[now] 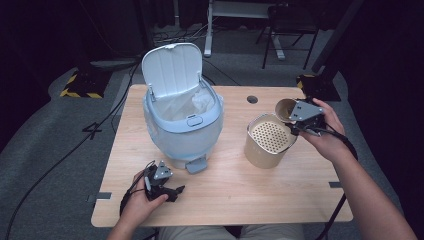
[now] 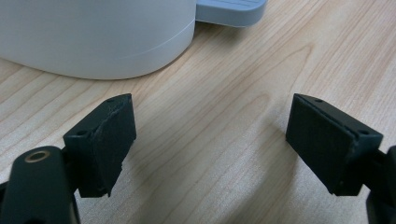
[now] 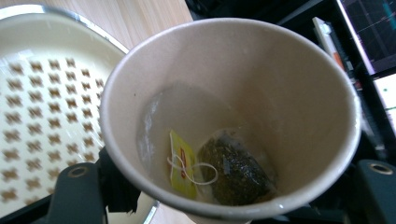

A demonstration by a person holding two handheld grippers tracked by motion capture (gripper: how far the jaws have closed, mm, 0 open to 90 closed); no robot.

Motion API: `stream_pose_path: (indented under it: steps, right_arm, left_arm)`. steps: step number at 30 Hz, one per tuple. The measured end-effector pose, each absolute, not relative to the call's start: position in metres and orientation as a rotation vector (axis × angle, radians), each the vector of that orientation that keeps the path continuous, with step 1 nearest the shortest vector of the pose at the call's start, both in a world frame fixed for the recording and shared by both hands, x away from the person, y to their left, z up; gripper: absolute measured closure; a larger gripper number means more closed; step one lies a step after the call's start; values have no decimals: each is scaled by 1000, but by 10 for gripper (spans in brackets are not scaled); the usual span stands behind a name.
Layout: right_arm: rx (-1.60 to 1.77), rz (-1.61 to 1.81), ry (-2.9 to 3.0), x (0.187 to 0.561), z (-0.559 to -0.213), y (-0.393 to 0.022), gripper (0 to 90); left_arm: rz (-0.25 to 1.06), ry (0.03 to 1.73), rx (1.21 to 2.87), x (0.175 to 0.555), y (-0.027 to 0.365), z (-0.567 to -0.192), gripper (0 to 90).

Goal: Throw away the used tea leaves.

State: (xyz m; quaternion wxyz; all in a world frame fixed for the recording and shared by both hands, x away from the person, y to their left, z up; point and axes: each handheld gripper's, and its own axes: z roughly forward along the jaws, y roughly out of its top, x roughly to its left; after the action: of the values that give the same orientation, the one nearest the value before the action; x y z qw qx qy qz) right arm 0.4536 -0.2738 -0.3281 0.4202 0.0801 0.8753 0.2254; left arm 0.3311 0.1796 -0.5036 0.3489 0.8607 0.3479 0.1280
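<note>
At the desk's right edge, the right gripper (image 1: 300, 120) pinches a paper cup (image 3: 233, 116), used tea bag (image 3: 233, 170) inside, tilted beside the perforated strainer canister (image 1: 270, 141); pour slowly, centred. The left gripper (image 1: 167, 187) rests spread near the front-left corner.

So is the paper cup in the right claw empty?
No, the paper cup holds a used tea bag with its string and yellow tag lying at the bottom.

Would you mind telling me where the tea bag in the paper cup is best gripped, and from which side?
I would grip the yellow tag or its looped string, coming straight down through the paper cup mouth: the tea bag lies wet and flat at the bottom, and the walls block any sideways approach.
</note>
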Motion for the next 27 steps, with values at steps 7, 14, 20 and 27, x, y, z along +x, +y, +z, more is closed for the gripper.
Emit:
stream_pose_path:
  steps: [7, 14, 20, 27]
  right_arm:
    - [45, 299, 2112, 450, -333, -265, 287]
    - [-72, 89, 2004, 448, -339, -260, 286]
    - [-184, -85, 1893, 445, -346, -257, 285]
    - [-309, -250, 1741, 439, -350, -251, 283]
  left_arm:
    - [328, 903, 2229, 331, 180, -504, 166]
    - [328, 903, 2229, 331, 180, -504, 166]
    - [328, 904, 2228, 331, 180, -504, 166]
    - [328, 902, 2229, 331, 180, -504, 166]
